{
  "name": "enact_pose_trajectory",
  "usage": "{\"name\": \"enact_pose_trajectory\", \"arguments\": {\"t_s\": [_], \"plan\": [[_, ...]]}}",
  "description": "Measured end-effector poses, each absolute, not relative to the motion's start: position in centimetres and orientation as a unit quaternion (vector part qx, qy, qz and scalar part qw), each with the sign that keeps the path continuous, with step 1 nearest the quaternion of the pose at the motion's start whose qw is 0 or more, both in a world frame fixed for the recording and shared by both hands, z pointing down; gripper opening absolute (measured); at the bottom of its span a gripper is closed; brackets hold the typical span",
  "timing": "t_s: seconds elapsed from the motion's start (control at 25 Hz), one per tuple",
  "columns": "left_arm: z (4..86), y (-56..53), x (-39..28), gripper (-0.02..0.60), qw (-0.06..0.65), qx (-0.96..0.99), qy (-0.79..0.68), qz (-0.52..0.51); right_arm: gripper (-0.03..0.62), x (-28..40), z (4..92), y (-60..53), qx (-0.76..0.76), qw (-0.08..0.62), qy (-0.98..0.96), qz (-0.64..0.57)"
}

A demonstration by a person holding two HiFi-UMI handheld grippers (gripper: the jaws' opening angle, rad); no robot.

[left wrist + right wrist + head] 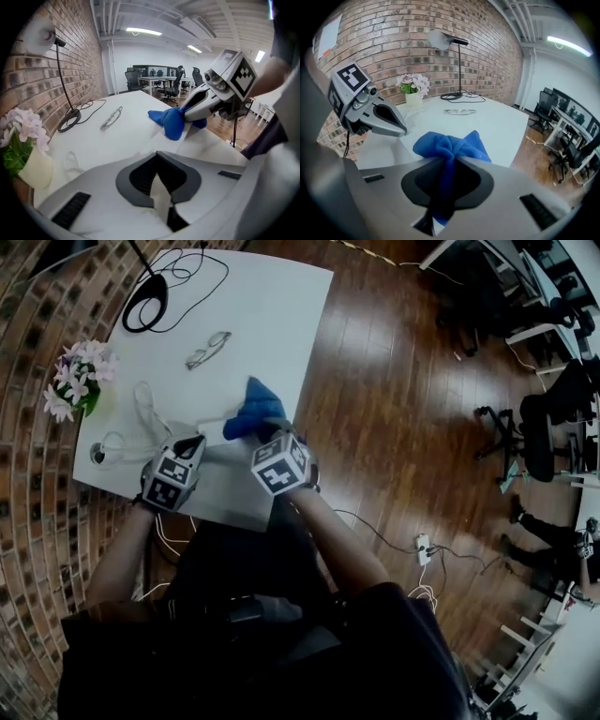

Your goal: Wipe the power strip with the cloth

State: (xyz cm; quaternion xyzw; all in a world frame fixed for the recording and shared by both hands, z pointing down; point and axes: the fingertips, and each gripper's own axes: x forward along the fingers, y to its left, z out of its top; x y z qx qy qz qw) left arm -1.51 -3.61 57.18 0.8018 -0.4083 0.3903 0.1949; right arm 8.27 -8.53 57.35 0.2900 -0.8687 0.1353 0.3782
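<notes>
Both the left gripper and right gripper crowd the table's six o'clock edge, head view, blue cloth over the power strip. Left gripper view: jaws pinched closed on a thin white piece. Right gripper view: jaws clamp the cloth; hard wiping could drag the strip.

Bright ceiling strip lights, glare on wood floor, fisheye warp w/ dark vignette edges.

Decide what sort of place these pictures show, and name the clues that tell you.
Most likely an open-plan office: rows of desks with monitors and wheeled office chairs fill the background, and a desk lamp stands on the white table by a brick wall.
</notes>
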Motion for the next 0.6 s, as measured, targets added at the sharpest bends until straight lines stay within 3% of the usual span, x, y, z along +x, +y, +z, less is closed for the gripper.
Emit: {"name": "enact_pose_trajectory", "arguments": {"t_s": [0.6], "plan": [[57.0, -3.3, -1.4, 0.011, 0.181, 0.870, -0.327, 0.322, 0.044, 1.7, 57.0, -6.4, 0.342, 0.358, -0.853, 0.165]]}}
